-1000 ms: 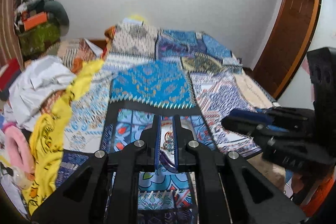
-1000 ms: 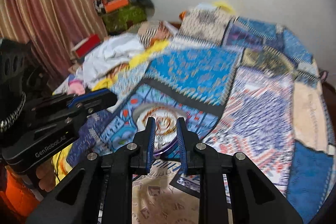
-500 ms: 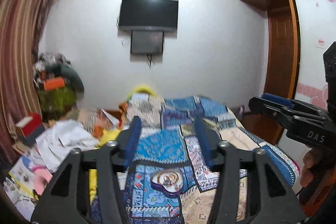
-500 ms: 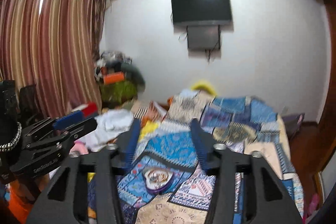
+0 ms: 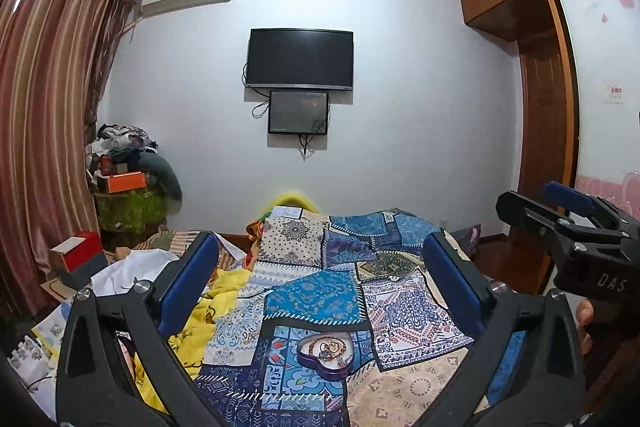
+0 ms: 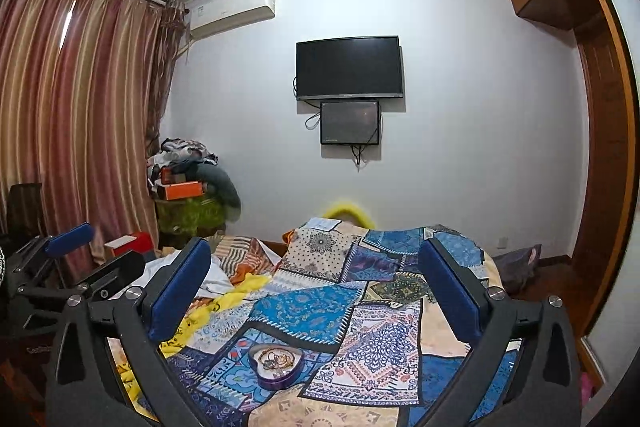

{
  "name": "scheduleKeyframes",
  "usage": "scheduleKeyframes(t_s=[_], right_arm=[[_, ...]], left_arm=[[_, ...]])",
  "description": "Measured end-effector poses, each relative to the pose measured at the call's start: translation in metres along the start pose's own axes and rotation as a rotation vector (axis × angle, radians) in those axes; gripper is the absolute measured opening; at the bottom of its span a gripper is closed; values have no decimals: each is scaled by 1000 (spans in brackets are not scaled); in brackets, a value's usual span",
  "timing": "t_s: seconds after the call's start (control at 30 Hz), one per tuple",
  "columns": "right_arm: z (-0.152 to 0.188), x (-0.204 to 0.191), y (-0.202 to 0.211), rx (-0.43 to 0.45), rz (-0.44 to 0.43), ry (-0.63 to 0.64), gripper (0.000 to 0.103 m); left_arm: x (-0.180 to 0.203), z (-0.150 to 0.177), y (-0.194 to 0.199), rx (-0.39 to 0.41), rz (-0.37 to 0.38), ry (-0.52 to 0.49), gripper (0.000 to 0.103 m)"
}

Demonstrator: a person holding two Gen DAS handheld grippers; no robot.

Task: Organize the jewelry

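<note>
- White wall closes the far end of the room, with a dark television mounted on it and a smaller dark screen hung just below.
- Striped reddish curtains cover the left side; an air conditioner sits high beside them, and a wooden wardrobe fills the right.
- Patchwork bedspread in blue, cream and white covers the bed, with yellow cloth and white laundry along its left edge.
- A pile of clothes and boxes stands in the far left corner.
- Left gripper hangs above the bed, its blue-padded jaws spread wide and holding nothing.
- Right gripper hangs likewise, jaws wide apart and empty.
- A heart-shaped purple tin lies on the bedspread near the foot, lid off, framed between both pairs of jaws yet well below them.
- Gold-toned jewelry lies tangled inside the tin; single pieces are too small to tell apart.
</note>
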State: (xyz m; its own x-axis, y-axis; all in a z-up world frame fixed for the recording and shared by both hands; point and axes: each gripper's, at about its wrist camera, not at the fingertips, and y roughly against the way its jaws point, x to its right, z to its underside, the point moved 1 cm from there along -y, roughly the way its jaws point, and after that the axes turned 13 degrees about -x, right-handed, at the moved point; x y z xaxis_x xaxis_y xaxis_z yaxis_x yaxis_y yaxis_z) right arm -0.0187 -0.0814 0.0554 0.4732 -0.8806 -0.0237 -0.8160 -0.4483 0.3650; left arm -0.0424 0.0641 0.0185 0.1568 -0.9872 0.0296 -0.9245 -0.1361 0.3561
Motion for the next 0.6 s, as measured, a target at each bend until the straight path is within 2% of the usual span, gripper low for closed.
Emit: scheduleKeyframes(t_s=[0.6], right_arm=[[13,4,4,-39,-16,-5,103]], left_arm=[[2,2,-2,-8,-10,12,102]])
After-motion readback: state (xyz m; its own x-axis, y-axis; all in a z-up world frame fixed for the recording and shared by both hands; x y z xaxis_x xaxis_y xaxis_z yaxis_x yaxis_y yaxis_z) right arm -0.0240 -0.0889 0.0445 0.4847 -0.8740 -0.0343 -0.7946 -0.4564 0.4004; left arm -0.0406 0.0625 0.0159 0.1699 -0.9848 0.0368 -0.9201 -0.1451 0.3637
